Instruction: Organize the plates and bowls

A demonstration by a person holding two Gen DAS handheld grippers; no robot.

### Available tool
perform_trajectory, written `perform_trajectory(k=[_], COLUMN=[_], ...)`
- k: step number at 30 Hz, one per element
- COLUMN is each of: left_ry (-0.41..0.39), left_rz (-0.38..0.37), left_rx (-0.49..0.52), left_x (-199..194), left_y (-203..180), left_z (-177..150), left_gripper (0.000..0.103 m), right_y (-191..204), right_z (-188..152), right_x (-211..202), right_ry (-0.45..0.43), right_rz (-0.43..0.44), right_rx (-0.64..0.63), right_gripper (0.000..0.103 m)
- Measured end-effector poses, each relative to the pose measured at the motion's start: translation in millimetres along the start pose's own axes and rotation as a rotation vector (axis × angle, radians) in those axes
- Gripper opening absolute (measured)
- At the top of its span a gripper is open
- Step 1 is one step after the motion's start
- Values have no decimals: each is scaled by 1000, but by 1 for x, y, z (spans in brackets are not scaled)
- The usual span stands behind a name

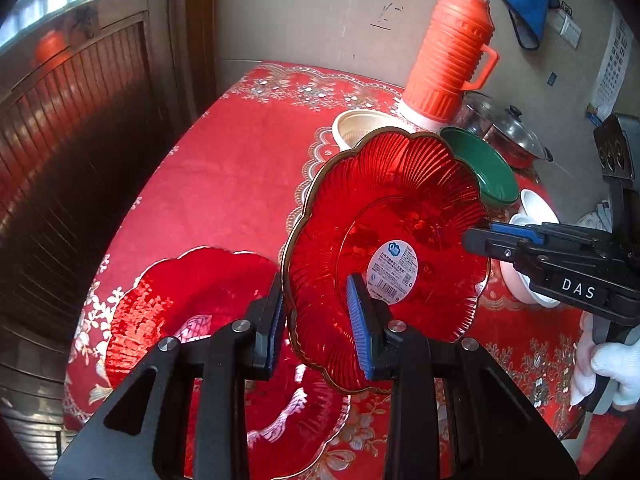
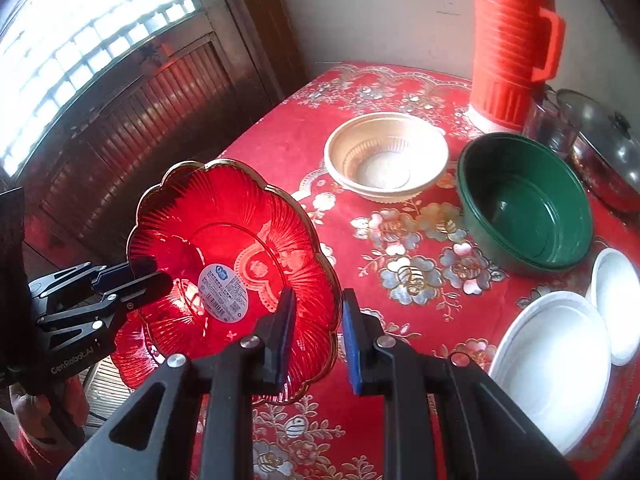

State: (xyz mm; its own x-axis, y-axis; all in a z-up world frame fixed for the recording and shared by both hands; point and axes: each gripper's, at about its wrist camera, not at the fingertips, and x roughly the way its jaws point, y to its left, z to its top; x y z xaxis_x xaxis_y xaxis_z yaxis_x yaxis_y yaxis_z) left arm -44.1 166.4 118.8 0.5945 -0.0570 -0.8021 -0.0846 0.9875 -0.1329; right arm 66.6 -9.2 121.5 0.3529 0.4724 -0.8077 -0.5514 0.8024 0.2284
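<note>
While I hold both grippers above the table (image 2: 304,128) with its red flowered cloth, a second red plate (image 1: 168,312) lies flat on it at the left. The scalloped red glass plate (image 1: 384,232) hangs tilted in the air, clear of the cloth. My left gripper (image 1: 320,320) is clamped on its near rim; my right gripper (image 2: 318,340) pinches the opposite edge. Beyond stand a green bowl (image 2: 524,204), a beige bowl (image 2: 386,156) and white bowls (image 2: 556,364).
</note>
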Motion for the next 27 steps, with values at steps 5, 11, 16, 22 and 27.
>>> perform_trajectory(k=[5, 11, 16, 22, 27], left_ry=[-18, 12, 47, 79, 83], left_rz=[41, 92, 129, 162, 183], left_rx=[-41, -105, -144, -165, -144], left_x=[-26, -28, -12, 12, 19], left_y=[35, 78, 100, 113, 110], left_z=[-21, -47, -64, -79, -78], left_gripper=[29, 29, 29, 29, 29], right_y=[39, 88, 112, 127, 132], right_z=[2, -1, -8, -16, -21], right_x=[10, 39, 65, 94, 106], right_ry=[16, 75, 131, 195, 227], right_rz=[44, 74, 84, 56, 25], right_rx=[-74, -166, -210, -241, -258], right_gripper=[22, 23, 24, 25, 25])
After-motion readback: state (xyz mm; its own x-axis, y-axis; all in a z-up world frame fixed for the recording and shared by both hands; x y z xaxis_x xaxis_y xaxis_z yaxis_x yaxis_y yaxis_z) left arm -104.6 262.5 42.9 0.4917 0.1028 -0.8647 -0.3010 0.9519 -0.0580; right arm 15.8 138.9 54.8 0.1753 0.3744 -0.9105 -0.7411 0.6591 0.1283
